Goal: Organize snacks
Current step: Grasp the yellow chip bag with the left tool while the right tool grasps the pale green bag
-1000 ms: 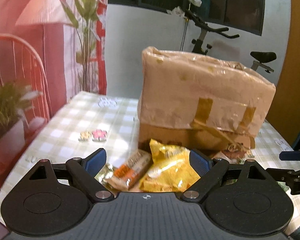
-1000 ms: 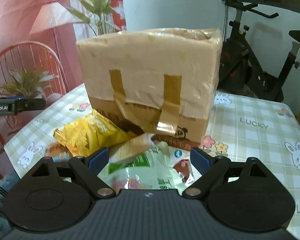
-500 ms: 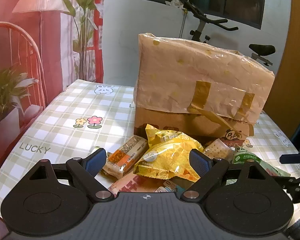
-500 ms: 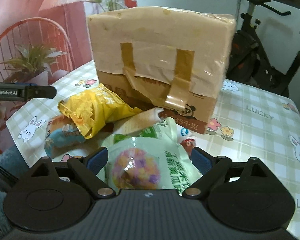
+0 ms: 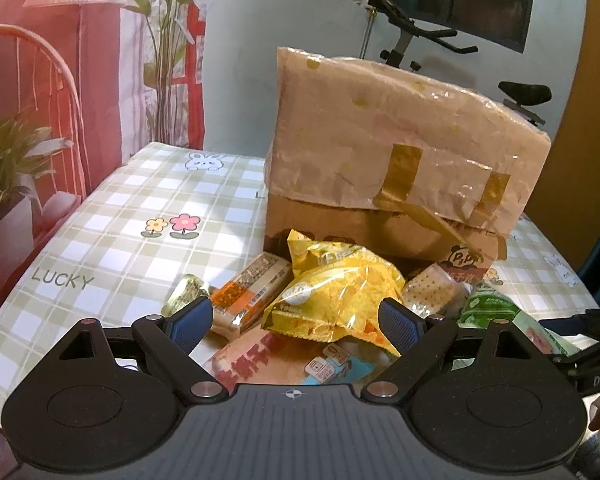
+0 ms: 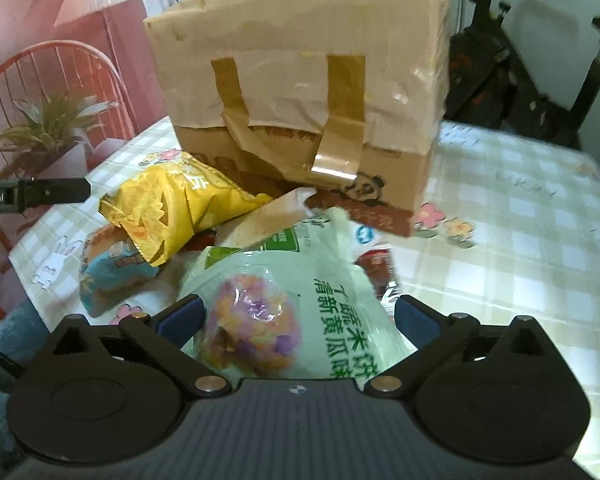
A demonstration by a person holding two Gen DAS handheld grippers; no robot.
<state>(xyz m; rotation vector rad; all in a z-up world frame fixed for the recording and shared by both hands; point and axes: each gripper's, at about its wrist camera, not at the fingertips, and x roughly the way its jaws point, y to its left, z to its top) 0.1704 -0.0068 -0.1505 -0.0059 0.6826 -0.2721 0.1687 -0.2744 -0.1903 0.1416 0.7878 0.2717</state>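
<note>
Here, a heap of snacks lies on the desk, which wears a green-checked cloth printed with flowers and rabbits, right in front of a tall cardboard box wrapped in plastic and patched with brown tape. The left tool hangs over the near edge of the heap with its blue-padded jaws spread wide. Between them, but untouched, sits a crinkled yellow bag, which rests on top of the other packets. An orange-labelled bar lies just to its left, leaning toward the box, and a small gold-wrapped sweet sits beside the bar on the cloth. A flat pink packet and a blue-cornered one lie under the yellow bag, close to the tool. A pack of crackers is tucked against the foot of the box.

The right tool stands over the other side of the heap. Its jaws have just been opening and now gape very wide, with a pale green bag showing purple and yellow puffs lying between them; the pads are clear of it on both sides. From this side the yellow bag lies to the left, partly over a round blue packet. A small red packet peeks out to the right of the green bag. Beyond the desk stand an exercise bike and a potted plant.
</note>
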